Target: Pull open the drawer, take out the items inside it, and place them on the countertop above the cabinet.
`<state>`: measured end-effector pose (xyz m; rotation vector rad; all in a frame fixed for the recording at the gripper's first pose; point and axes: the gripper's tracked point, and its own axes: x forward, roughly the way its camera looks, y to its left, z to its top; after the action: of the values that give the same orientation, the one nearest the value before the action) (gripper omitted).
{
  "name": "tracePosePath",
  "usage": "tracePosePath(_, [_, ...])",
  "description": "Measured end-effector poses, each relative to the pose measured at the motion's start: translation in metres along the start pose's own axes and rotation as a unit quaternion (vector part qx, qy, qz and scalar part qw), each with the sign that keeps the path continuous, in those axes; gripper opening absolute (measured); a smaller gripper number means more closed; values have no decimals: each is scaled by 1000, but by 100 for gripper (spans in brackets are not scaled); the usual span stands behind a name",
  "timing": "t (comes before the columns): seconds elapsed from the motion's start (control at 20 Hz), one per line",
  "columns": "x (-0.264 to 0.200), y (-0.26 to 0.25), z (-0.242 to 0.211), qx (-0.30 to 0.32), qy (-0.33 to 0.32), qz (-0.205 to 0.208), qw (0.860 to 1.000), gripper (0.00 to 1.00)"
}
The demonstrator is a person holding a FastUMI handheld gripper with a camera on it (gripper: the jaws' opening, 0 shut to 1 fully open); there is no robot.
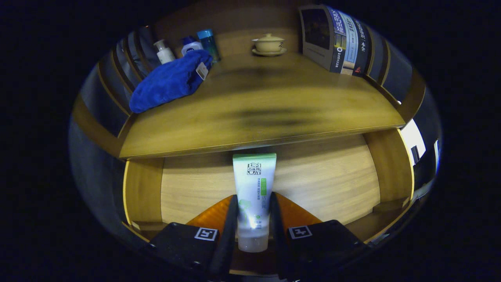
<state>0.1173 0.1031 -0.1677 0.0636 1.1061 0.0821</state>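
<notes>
A white tube with a green end (253, 184) stands between my two fingers, cap end down near the gripper body. My gripper (253, 199) is shut on the tube, both fingers pressing its lower sides. Below and behind the tube lies the open wooden drawer (332, 184), its pale floor bare around the tube. Above the drawer runs the wooden countertop (258, 113), whose front edge passes just behind the tube's green top.
On the countertop a folded blue towel (170, 80) lies at the back left, with a white pump bottle (164, 52) and a blue-capped bottle (208, 44) behind it. A lidded tea cup on a saucer (269, 44) sits at the back. Books (336, 39) stand at the right.
</notes>
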Motion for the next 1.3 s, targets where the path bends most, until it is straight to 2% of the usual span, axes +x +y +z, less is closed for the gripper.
tracePosePath(0.25, [-35, -4, -1, -5, -13, 9, 1000, 52])
tracePosePath(0.5, [-62, -9, 21, -2, -45, 8, 999, 52])
tracePosePath(0.95, [-93, 1, 87, -10, -97, 17, 995, 52])
tracePosePath(1.3, [-89, 5, 135, -6, -117, 8, 993, 52])
